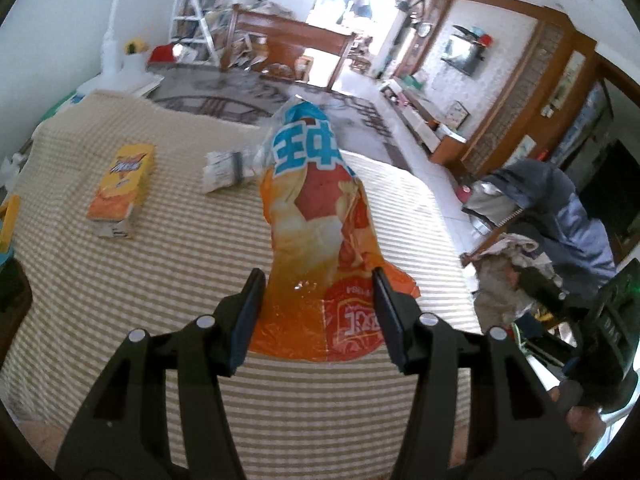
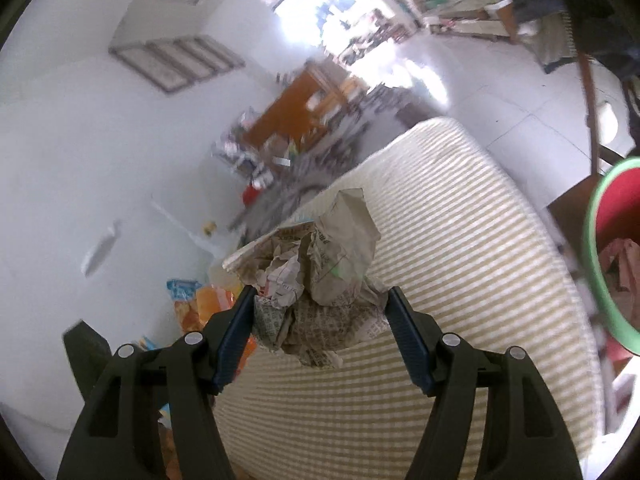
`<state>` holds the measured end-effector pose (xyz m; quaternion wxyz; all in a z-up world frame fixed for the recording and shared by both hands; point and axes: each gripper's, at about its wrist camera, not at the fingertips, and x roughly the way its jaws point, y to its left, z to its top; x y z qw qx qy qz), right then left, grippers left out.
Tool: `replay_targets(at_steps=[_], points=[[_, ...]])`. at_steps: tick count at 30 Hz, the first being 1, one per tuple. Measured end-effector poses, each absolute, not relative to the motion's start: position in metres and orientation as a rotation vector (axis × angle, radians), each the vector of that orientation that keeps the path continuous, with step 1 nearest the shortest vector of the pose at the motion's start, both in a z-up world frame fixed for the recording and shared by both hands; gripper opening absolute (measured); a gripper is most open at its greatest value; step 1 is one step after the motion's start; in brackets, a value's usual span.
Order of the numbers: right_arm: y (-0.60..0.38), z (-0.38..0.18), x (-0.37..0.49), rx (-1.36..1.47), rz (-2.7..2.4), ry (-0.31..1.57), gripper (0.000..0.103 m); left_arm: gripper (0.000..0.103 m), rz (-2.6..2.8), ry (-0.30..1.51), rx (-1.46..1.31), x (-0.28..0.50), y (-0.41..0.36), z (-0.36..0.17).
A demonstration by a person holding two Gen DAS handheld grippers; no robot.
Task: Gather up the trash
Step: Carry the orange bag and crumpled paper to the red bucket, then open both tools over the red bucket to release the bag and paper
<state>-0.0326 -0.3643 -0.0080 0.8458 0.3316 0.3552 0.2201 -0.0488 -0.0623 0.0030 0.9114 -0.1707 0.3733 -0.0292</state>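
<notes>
- Orange snack bag [image 1: 320, 216] sits mid-frame in the left wrist view, lying on the striped bed cover [image 1: 140, 280]; its printed lower end lies between the left gripper [image 1: 318, 292] fingers, the top puffs up toward frame center.
- Left gripper jaws stand apart, one either side of the bag's near end; no squeeze visible, contact with the film hard to tell. Looks lined up for a pinch on the flat sealed end, probably the easiest part to hold.
- Crumpled newspaper [image 2: 320, 284] fills lower center of the right wrist view, wedged between the right gripper [image 2: 320, 300] fingers; both pads touch the wad, so it reads as clamped and held above the cover [image 2: 440, 260], likely for carrying to a bin.
- Red bucket with a green rim [image 2: 592, 248] at the right edge of the right view, something pinkish inside; likely the trash target.
- Only the left view shows: a yellow-orange carton [image 1: 120, 188] mid-left on the cover, and a clear wrapper [image 1: 224, 170] just left of the bag's top.
- Only the right view shows: the bucket, and the orange bag [image 2: 200, 304] from the side at lower left.
- Right view background is blurred, detail unreliable.
</notes>
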Motion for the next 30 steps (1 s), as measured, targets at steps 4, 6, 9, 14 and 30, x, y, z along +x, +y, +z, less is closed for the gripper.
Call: replay_targets(at_steps=[4,6,9,14,30], points=[[-0.418,0.0,-0.048,0.738,0.375,0.687,0.065,0.052,-0.13,0.772,-0.343,-0.044,-0.086,0.009],[-0.442,0.0,-0.056,0.747,0.319,0.669,0.065,0.052,-0.16,0.792,-0.345,-0.04,-0.099,0.009],[-0.482,-0.007,-0.068,0.75,0.196,0.661,0.065,0.052,-0.242,0.834,-0.365,-0.032,-0.13,0.008],[-0.525,-0.03,-0.086,0.755,0.046,0.679,0.065,0.052,-0.413,0.905,-0.377,-0.021,-0.198,0.008],[-0.601,-0.062,-0.098,0.819,-0.13,0.652,0.074,0.067,-0.626,1.022,0.084,0.011,-0.394,-0.02]])
